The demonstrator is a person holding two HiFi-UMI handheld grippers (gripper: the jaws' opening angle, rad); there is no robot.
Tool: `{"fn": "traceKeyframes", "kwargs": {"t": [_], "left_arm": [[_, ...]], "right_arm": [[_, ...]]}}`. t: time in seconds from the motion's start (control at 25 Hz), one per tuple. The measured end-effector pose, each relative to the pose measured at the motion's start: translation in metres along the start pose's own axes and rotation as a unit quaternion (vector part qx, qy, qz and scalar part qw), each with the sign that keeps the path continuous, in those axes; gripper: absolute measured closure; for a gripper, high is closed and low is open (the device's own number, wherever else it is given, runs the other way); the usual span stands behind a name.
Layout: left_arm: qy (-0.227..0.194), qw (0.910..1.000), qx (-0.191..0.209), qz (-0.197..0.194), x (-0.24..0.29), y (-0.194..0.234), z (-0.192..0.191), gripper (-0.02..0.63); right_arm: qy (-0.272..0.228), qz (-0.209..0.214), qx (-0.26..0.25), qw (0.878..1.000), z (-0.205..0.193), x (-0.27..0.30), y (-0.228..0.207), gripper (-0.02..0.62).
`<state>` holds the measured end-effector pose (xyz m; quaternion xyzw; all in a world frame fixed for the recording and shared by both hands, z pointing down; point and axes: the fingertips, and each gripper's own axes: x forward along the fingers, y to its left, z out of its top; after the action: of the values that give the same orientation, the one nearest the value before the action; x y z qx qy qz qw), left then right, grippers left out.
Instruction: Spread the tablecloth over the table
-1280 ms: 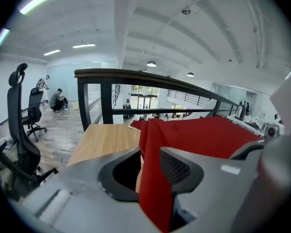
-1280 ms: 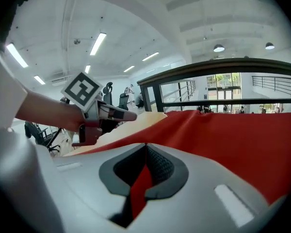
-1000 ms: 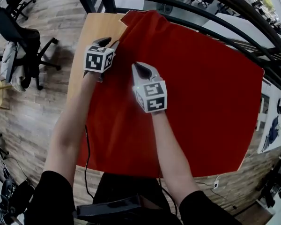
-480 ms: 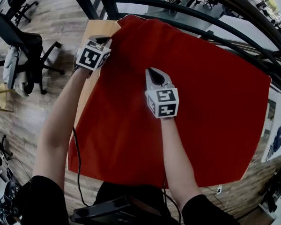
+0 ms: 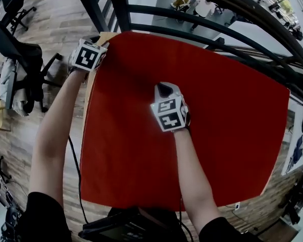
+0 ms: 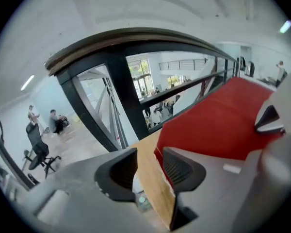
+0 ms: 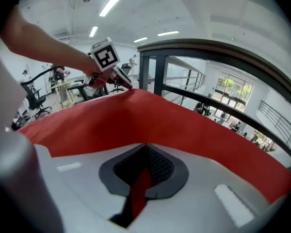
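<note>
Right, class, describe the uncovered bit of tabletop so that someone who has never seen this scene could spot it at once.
Start at the dark railing and the red tablecloth spread below it. Run along the cloth's left edge to the narrow strip of bare tabletop beside it. It is pale tan wood, unlike the red cloth and the greyer plank floor.

Wooden table point(image 6: 153, 178): red tablecloth point(image 5: 232, 120) spread flat over it (bare strip at left edge).

A wood-plank floor point(image 5: 45, 9) fills the head view's left side, with black office chairs point(image 5: 25, 44) at upper left. A dark curved railing point(image 5: 122, 6) crosses the top. The right gripper view shows ceiling strip lights point(image 7: 109, 4) and windows point(image 7: 230, 89).
</note>
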<state>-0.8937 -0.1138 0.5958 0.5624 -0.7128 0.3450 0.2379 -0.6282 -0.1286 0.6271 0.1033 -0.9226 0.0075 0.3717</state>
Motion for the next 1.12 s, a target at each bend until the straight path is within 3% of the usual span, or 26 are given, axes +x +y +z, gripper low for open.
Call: {"fn": "traceKeyframes", "kwargs": {"t": [0.08,0.16,0.32,0.52,0.68,0.8,0.84,0.96,1.04,1.12], "left_arm": [[-0.033,0.9984,-0.043,-0.016,-0.007,0.006,-0.001,0.431],[-0.058,0.9966,-0.053,-0.025,-0.007,0.009,0.011,0.433],[-0.067,0.9967,-0.032,-0.035,0.012,0.005,0.035,0.479],[-0.046,0.9957,-0.015,-0.079,0.036,-0.023,0.043,0.477],[-0.03,0.9945,0.021,-0.098,0.051,-0.042,0.046,0.44],[-0.023,0.9941,0.051,-0.093,0.057,-0.043,0.056,0.526],[-0.015,0.993,0.074,-0.091,0.06,-0.045,0.059,0.578],[-0.002,0.9871,0.159,-0.019,0.071,-0.024,0.07,0.584],[-0.025,0.9873,0.153,0.037,0.067,0.003,0.086,0.58],[-0.058,0.9912,0.106,0.056,0.059,0.017,0.096,0.548]], "right_arm": [[0.021,0.024,0.011,0.999,-0.005,-0.001,0.007,0.586],[0.032,0.044,0.04,0.998,-0.014,-0.012,0.009,0.586],[0.032,0.029,0.059,0.997,-0.04,-0.034,0.007,0.586],[0.044,0.045,0.087,0.994,-0.056,-0.051,0.003,0.586],[0.046,0.053,0.075,0.995,-0.056,-0.054,0.0,0.586],[0.046,0.055,0.077,0.994,-0.056,-0.052,0.001,0.586],[0.047,0.058,0.079,0.994,-0.056,-0.052,0.001,0.586],[0.05,0.068,0.086,0.993,-0.057,-0.054,-0.002,0.586],[0.051,0.071,0.084,0.993,-0.057,-0.054,-0.002,0.586],[0.051,0.07,0.081,0.993,-0.059,-0.055,-0.004,0.586]]}}
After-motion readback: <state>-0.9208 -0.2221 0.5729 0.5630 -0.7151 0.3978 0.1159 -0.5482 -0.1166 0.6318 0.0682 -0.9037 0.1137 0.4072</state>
